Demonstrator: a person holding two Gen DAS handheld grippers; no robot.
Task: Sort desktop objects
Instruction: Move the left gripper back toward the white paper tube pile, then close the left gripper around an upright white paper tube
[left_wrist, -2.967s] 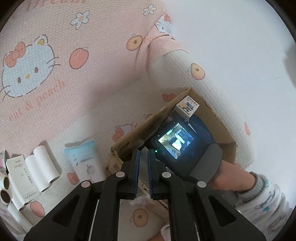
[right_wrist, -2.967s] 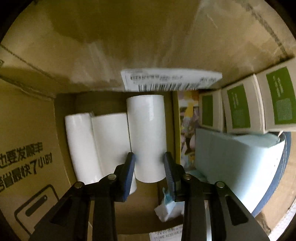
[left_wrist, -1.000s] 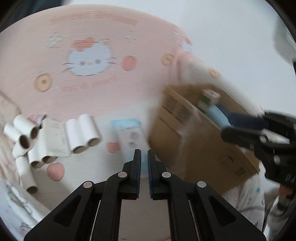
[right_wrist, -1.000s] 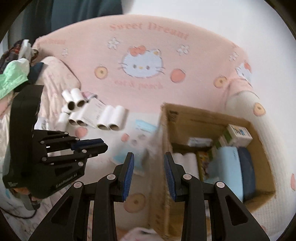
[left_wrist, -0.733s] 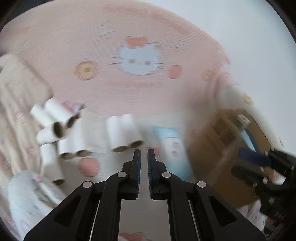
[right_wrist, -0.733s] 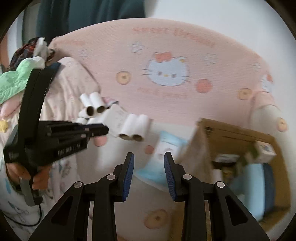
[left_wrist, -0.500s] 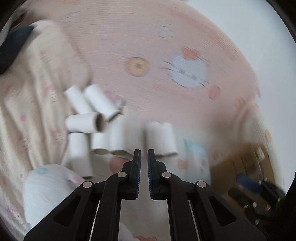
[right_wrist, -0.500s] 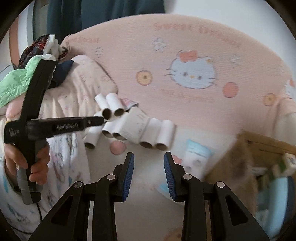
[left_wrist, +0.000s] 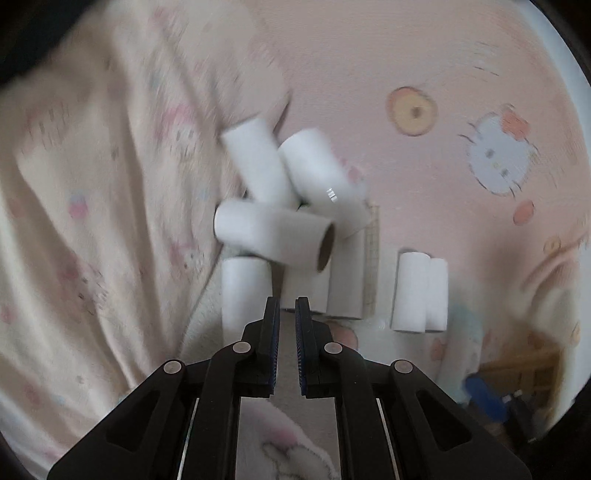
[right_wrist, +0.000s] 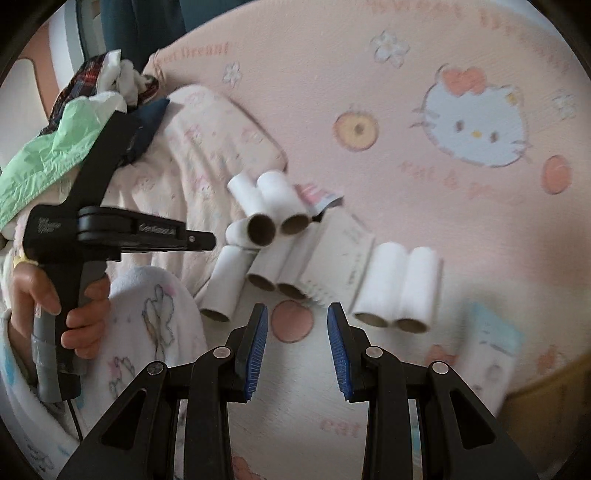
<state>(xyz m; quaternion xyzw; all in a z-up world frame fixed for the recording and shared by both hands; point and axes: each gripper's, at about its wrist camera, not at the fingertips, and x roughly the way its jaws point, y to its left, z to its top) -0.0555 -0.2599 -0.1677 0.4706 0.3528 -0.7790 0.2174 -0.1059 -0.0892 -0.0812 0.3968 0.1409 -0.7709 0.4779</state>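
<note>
Reaching for the paper rolls

Pointing down at the pile of white paper rolls (right_wrist: 258, 254) on the pink bed cover (right_wrist: 424, 206), both claws are empty. The left claw (left_wrist: 287, 321) is almost shut. The right claw (right_wrist: 297, 332) has a small gap, probably to fit round a roll near the pile.

The left gripper (left_wrist: 287, 314) hangs nearly closed and empty over a heap of white paper rolls (left_wrist: 275, 238) on pink cartoon bedding (left_wrist: 424, 66). Two more rolls (left_wrist: 419, 291) lie side by side to the right, apart from the heap
</note>
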